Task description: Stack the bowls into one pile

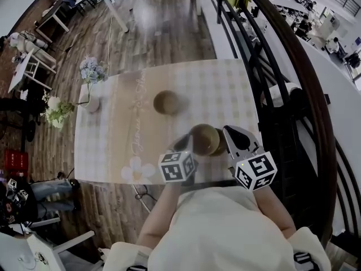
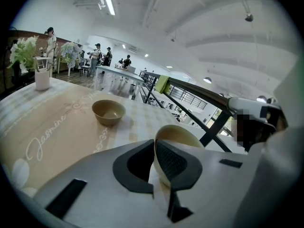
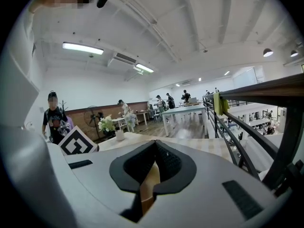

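Observation:
Two tan bowls are on a checked tablecloth (image 1: 113, 134). One bowl (image 1: 167, 102) (image 2: 109, 112) stands alone on the table's middle. The other bowl (image 1: 205, 139) (image 2: 179, 136) is nearer me, and my left gripper (image 1: 189, 141) (image 2: 154, 146) is shut on its rim, with the wall pinched between the pads. Whether this bowl rests on the table or hangs just above it, I cannot tell. My right gripper (image 1: 227, 131) (image 3: 155, 148) is just right of the held bowl, its tips together. A tan sliver shows low between its jaws; what it is I cannot tell.
A white vase of flowers (image 1: 91, 101) (image 2: 42, 77) stands at the table's left edge, with more flowers (image 1: 56, 110) beside it. A black curved railing (image 1: 282, 66) runs close along the right. The table's near edge (image 1: 146, 180) is right in front of me. People stand far off.

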### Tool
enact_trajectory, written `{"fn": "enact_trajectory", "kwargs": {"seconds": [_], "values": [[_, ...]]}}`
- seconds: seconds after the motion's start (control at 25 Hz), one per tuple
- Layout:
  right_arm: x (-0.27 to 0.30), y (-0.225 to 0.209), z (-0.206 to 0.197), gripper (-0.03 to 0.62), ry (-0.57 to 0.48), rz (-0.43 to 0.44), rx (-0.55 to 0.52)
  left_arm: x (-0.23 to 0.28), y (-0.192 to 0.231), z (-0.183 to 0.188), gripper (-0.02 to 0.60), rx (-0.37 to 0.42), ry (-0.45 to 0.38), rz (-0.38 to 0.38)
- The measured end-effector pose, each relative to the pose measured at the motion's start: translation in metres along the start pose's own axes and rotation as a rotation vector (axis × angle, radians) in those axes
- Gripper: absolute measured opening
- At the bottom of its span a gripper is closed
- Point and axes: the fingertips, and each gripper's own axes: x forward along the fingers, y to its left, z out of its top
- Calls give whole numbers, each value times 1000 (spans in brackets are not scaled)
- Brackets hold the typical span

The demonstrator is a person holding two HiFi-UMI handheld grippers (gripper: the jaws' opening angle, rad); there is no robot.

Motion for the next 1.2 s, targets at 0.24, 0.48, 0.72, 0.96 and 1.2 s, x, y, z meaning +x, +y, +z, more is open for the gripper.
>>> {"fn": "enact_trajectory", "kwargs": {"seconds": [0.24,0.48,0.72,0.96,1.2], "values": [[-5,-5,-5,0,16,31,-3,7,-8,-15,18,-25,12,22],[-10,-10,-10,0,30,53,1,13,-16,-28,18,-42,27,38],[-14,-18,-20,0,53,67,16,22,-23,-37,18,-51,38,63],[-14,-19,-25,0,67,90,22,26,-24,-42,18,-60,47,83],[-13,-22,-30,0,74,105,25,31,-23,-46,18,-63,47,96]]}}
